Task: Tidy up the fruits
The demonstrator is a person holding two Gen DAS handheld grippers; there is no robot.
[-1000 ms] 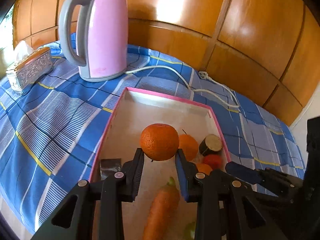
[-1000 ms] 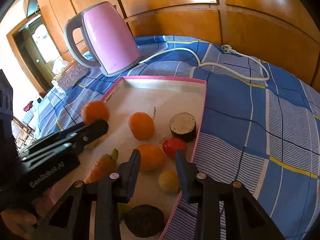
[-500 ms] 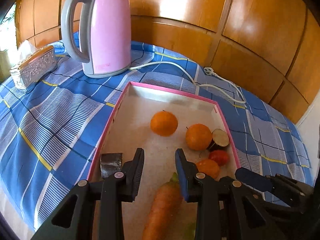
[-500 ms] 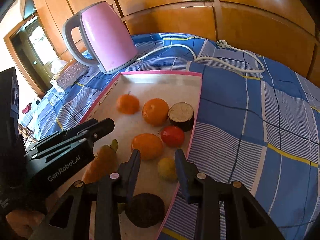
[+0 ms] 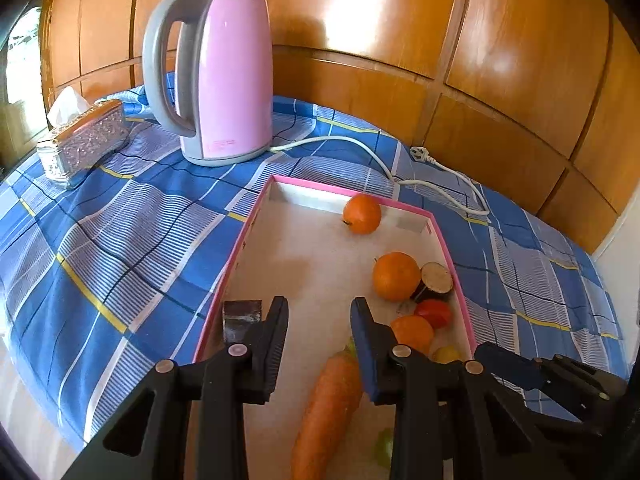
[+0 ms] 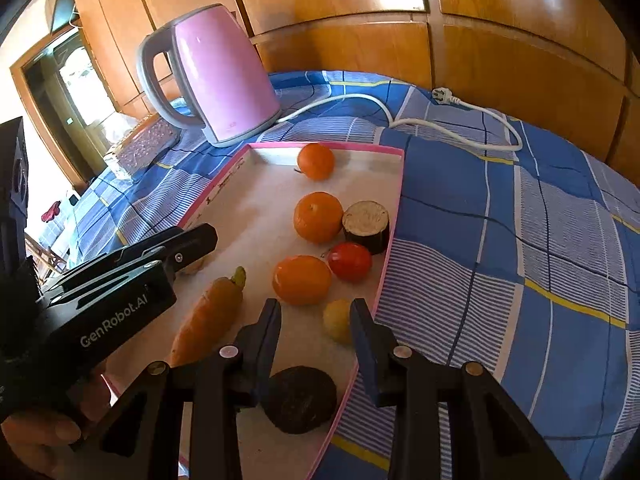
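Both grippers are hovering empty over the near end of the pink-rimmed tray, each with its jaws a narrow gap apart and nothing between the pads: left gripper, right gripper. Everything below is placed relative to the tray. Fruit is clustering along the tray's right wall: small orange sitting alone against the far wall, bigger orange mid-tray touching the cut eggplant stub, red tomato just nearer, then another orange, and a small yellow fruit by the near right rim. The carrot is lying near-centre, long axis running roughly along the tray's length, green end pointing to the far wall, sitting directly under and ahead of the left gripper. A dark rough round thing, can't tell what, is sitting at the near right rim under the right gripper. Key relation, my read: the yellow fruit is lying dead ahead of the right gripper, so the right hand is the nearer one for it; the left is better lined up on the carrot, but would be closing across its taper. Oranges are looking dimpled and round, likely to roll; tomato is smooth and glossy; the tray floor is matte white.
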